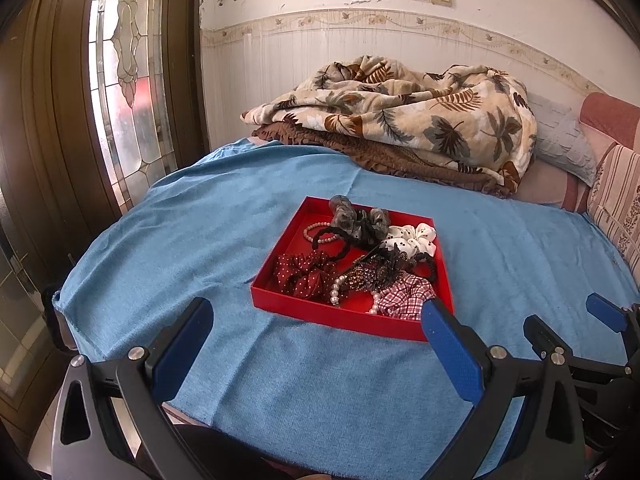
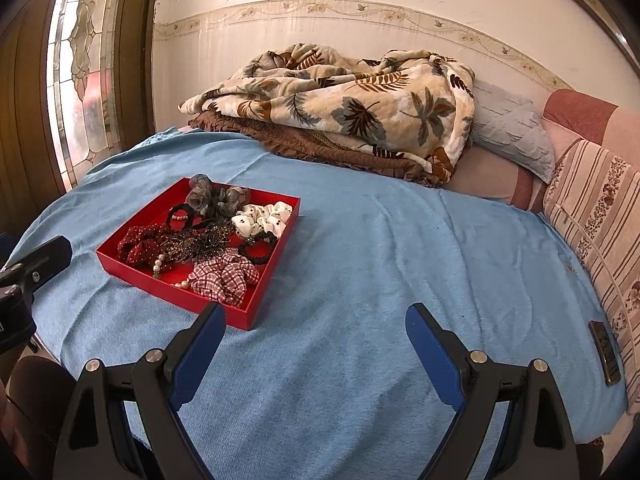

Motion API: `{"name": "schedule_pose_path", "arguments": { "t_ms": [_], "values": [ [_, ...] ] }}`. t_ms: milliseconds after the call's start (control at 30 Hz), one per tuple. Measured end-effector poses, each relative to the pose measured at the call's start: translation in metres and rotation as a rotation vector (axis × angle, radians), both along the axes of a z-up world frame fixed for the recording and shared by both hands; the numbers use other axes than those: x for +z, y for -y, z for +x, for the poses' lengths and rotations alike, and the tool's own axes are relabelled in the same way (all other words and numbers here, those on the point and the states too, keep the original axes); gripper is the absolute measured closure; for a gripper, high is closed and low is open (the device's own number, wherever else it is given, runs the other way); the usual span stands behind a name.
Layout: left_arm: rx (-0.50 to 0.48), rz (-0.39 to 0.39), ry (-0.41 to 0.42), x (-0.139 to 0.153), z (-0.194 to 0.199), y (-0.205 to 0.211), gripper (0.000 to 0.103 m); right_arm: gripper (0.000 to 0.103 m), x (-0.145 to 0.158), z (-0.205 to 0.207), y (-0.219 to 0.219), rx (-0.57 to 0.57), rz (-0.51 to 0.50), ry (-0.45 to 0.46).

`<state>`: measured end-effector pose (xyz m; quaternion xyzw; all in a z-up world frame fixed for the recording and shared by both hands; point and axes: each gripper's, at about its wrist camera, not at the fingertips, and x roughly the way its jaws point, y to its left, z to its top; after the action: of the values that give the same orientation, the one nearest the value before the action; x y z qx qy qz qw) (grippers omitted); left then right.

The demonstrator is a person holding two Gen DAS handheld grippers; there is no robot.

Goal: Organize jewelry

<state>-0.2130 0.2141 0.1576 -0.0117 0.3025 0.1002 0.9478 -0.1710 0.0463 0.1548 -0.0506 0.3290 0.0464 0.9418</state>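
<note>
Nearest my left-wrist lens, the left hand-held gripper (image 1: 316,322) sits released, its blue pads (image 1: 452,356) spread wide and empty, held low and level over the near edge of the blue cover (image 1: 180,240) on the bed. Beyond its fingers I see the red tray (image 1: 340,318), a shallow rectangle lying flat on the cover, its long axis running from near-left to far-right, one corner pointing toward me. Left to right inside it: a dark red dotted scrunchie (image 1: 306,274), a pearl bracelet (image 1: 335,291), a brown beaded hairpiece (image 1: 370,274), a red checked scrunchie (image 1: 404,296); farther back, a grey scrunchie (image 1: 352,216) and a white dotted scrunchie (image 1: 412,238).

From my right-wrist lens, the right hand-held gripper (image 2: 316,326) is likewise released and empty, fingers aimed forward over bare cover, with the tray just beyond its left pad. A leaf-print quilt (image 2: 340,100) lies heaped at the far wall; a dark flat device (image 2: 606,350) rests at the right edge.
</note>
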Motion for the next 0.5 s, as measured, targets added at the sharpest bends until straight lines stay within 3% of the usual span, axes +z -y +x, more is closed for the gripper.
{"name": "schedule_pose_path", "arguments": {
  "t_ms": [500],
  "values": [
    [0.002,0.000,-0.004,-0.0004,0.0010,-0.0010,0.000,0.009,-0.0005,0.0014,0.0000,0.002,0.000,-0.003]
  ]
}}
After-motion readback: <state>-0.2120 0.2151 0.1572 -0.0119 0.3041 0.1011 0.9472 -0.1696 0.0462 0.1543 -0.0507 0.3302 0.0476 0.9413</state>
